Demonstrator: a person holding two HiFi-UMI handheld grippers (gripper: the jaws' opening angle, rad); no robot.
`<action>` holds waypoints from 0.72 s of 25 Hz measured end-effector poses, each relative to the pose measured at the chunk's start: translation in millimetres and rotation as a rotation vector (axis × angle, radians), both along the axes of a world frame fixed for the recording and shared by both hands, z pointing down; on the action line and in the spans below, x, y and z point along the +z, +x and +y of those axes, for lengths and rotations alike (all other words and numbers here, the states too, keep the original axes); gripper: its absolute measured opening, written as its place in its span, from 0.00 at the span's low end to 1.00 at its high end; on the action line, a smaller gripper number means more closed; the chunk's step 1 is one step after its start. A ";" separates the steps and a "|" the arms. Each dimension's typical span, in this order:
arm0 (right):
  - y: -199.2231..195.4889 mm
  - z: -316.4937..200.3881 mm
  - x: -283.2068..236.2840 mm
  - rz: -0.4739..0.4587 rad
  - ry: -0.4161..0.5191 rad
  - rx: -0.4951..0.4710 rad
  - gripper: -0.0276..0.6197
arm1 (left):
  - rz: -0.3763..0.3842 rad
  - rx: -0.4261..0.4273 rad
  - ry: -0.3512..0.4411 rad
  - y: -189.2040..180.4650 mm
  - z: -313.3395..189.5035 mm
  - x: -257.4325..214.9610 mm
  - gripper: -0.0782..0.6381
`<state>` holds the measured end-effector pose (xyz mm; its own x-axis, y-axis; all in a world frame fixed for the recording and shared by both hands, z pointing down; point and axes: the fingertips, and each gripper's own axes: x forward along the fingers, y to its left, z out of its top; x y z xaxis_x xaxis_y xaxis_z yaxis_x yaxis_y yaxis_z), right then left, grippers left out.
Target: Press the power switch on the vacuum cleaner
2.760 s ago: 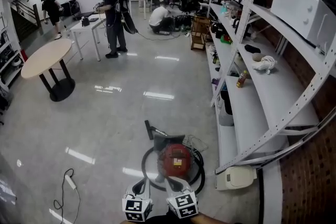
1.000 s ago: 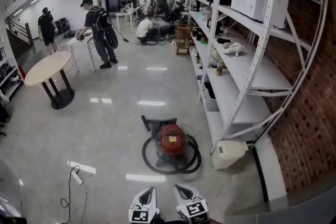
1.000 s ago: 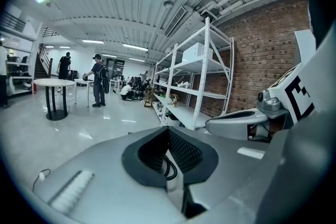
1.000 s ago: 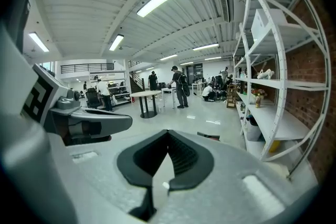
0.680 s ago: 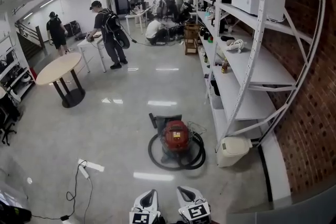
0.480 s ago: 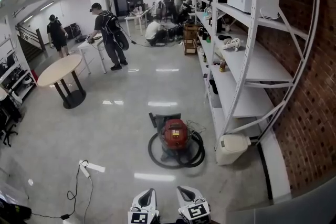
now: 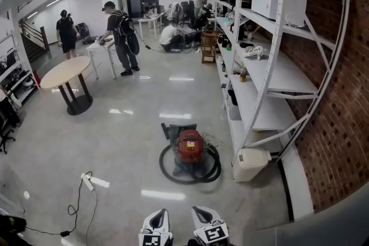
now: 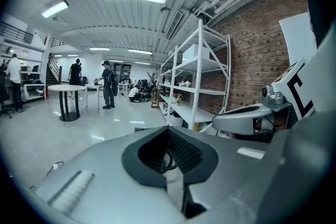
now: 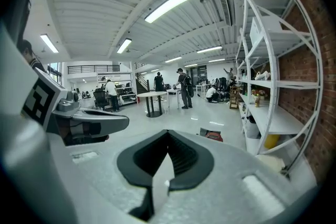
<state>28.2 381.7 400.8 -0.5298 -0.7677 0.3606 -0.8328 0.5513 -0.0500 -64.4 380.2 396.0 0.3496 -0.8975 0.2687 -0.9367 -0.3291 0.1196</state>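
- The red vacuum cleaner [image 7: 190,146] sits on the shiny floor [image 7: 127,135] at my 12 o'clock.
- Its black hose [image 7: 214,167] lies curled in a ring around it.
- A white bin [image 7: 251,163] stands just beside the vacuum cleaner, at its 3 o'clock, under the big shelf rack [image 7: 271,75].
- My left gripper [image 7: 160,215] is down at my 6 o'clock, a bit toward 7. Its jaws are pressed together with nothing in them.
- My right gripper [image 7: 200,213] is next to it, a bit toward 5. Its jaws are closed too, and it holds nothing.
- Both grippers are well apart from the vacuum cleaner and touch nothing.
- I cannot see the power switch from here. It is too small to pick out.
- I think this fits two things: me walking up to press the switch, or me standing back after pressing it. I cannot tell which.
- A press would need me close, with one closed tip pushed straight down on the switch.
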 end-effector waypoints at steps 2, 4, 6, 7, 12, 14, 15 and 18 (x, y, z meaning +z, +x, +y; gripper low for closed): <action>-1.6 3.0 3.2 0.006 -0.007 -0.003 0.03 | 0.003 -0.001 0.002 -3.0 2.6 0.5 0.13; -2.7 5.7 3.7 0.008 -0.007 -0.003 0.03 | 0.005 -0.003 0.004 -6.0 5.5 0.9 0.13; -3.8 7.3 2.2 0.005 -0.004 -0.002 0.03 | 0.008 -0.005 0.005 -8.8 8.6 1.4 0.13; -4.9 8.2 1.2 0.002 -0.004 -0.002 0.03 | 0.009 -0.006 0.006 -10.1 10.2 1.6 0.13; -11.5 14.0 -2.0 -0.008 0.002 -0.011 0.03 | 0.008 -0.010 0.013 -14.8 15.5 2.7 0.13; -11.2 15.3 -0.9 -0.012 -0.002 -0.012 0.03 | 0.001 -0.008 0.017 -15.3 16.5 3.3 0.13; -11.1 16.1 -0.1 -0.012 -0.005 -0.012 0.03 | -0.002 -0.009 0.019 -15.7 17.4 3.2 0.13; -14.6 21.0 1.5 -0.015 -0.011 -0.013 0.03 | 0.001 -0.019 0.024 -20.8 23.6 1.2 0.13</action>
